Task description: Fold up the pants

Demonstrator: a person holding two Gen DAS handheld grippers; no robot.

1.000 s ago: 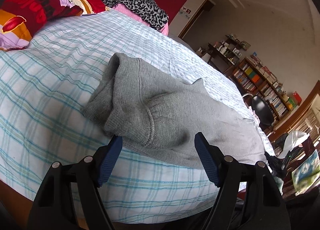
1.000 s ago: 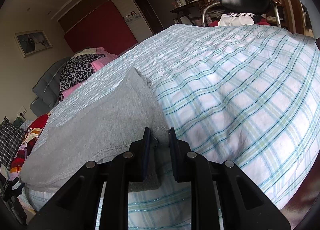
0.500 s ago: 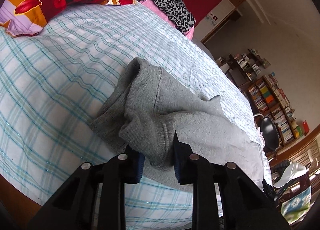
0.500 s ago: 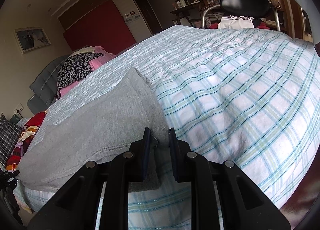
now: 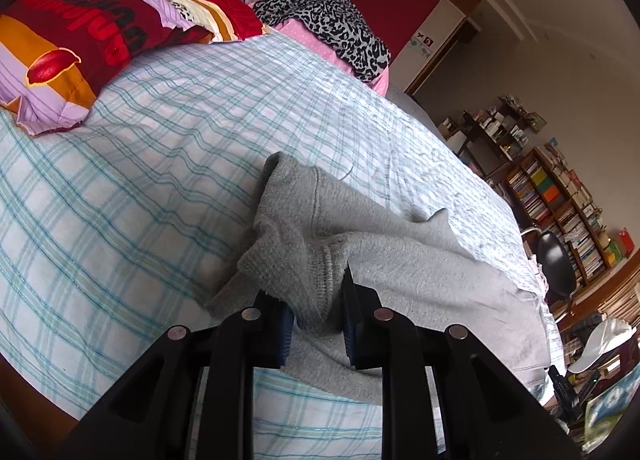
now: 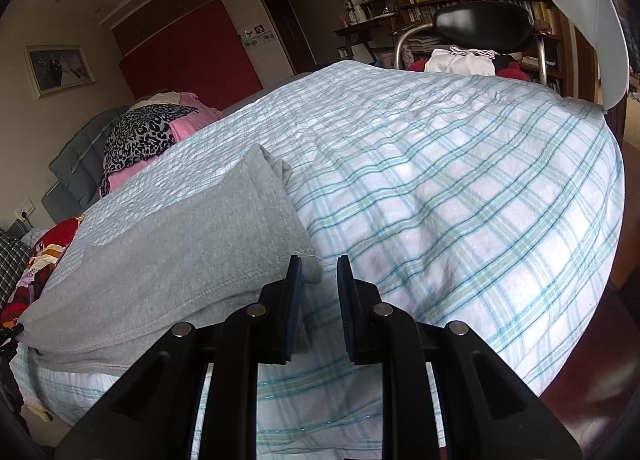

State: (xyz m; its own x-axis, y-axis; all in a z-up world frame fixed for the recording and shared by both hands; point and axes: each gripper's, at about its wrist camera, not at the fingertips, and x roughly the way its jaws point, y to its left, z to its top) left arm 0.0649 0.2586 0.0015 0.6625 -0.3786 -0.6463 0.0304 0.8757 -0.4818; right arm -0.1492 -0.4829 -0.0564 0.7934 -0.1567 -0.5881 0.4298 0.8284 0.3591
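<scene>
The pants (image 5: 400, 260) lie on the bed (image 5: 160, 163), near its front edge. In the left wrist view, pillows (image 5: 100, 39) sit at the bed's far left, a pile of clothes (image 5: 328, 19) behind, and bookshelves (image 5: 560, 199) and a chair (image 5: 556, 264) stand beyond the bed's right side.

I've got the left tongs (image 5: 316, 314) clamped on the bunched waistband of the grey pants (image 5: 384, 260) lying on the checked bed (image 5: 140, 187).

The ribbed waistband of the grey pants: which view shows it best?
The left wrist view: the waistband fills the centre, bunched up. The right wrist view shows only the smooth leg end of the grey pants.
</scene>
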